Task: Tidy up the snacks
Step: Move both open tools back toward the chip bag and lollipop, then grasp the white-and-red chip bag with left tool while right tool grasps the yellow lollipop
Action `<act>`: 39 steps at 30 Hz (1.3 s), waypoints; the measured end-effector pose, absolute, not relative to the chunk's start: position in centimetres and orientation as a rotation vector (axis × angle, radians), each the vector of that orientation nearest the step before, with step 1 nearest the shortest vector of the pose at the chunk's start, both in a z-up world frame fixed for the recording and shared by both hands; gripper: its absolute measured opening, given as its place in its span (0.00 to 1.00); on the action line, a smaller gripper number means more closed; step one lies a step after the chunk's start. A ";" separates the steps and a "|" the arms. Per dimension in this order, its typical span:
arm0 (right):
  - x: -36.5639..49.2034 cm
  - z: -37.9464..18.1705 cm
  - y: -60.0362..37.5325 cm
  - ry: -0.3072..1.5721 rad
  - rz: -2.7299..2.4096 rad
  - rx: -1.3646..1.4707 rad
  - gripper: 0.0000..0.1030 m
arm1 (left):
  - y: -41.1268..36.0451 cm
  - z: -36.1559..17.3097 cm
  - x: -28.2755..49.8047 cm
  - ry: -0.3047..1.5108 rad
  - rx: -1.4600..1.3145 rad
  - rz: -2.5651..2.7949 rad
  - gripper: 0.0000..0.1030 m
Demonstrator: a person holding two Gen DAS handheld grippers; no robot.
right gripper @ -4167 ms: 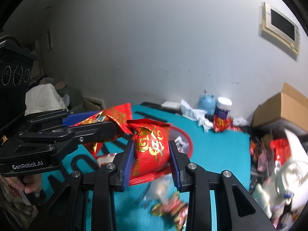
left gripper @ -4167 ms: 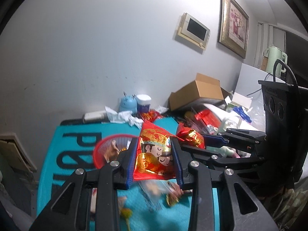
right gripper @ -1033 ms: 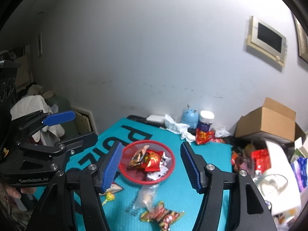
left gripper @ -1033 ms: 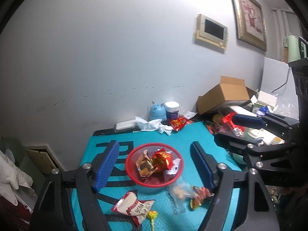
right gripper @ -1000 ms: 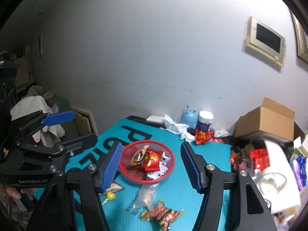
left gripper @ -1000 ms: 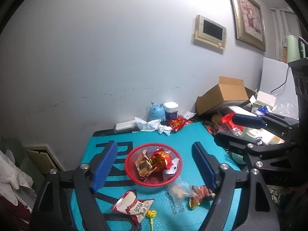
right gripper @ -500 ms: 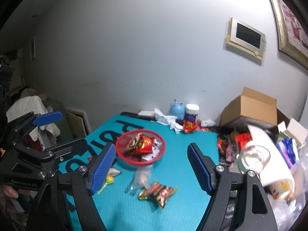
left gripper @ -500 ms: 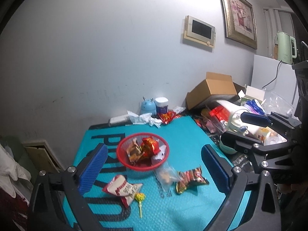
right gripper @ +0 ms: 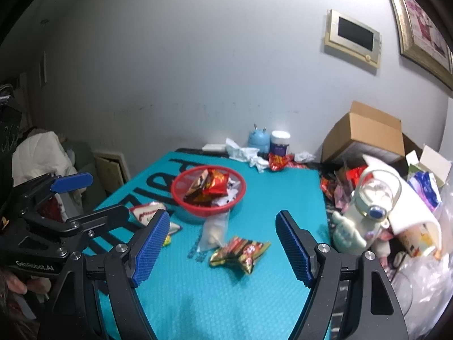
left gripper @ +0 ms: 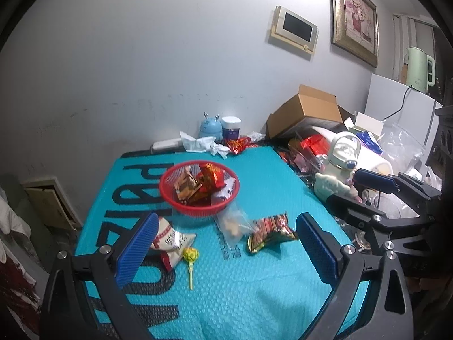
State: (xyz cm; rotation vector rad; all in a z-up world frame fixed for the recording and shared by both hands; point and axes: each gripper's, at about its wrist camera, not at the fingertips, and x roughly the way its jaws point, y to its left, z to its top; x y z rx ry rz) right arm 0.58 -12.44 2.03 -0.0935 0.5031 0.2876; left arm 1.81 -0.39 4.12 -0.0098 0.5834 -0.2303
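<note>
Red mesh basket [left gripper: 172, 195] holds crinkled red and brown snack packets [left gripper: 208, 180].

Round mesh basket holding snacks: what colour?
Red mesh basket; clearest in the left wrist view.

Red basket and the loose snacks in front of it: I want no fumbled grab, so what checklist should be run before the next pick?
1. Left hand-held gripper empty, jaws wide: ok.
2. Right hand-held gripper empty, jaws apart: ok.
3. Red basket upright on the teal mat, with room above the packets in it: ok.
4. Brown-red snack packet lies flat and apart from the basket, between the right gripper's fingers in its view: ok.
5. Clear bag touches or overlaps that packet's end: cannot tell.
6. White-red pouch and yellow lollipop lie close together, so one may drag the other: not ok.
</note>
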 end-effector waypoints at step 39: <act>9.7 -9.3 -3.1 0.811 0.503 -0.093 0.65 | 9.9 -5.3 6.7 0.804 -0.120 -0.089 0.96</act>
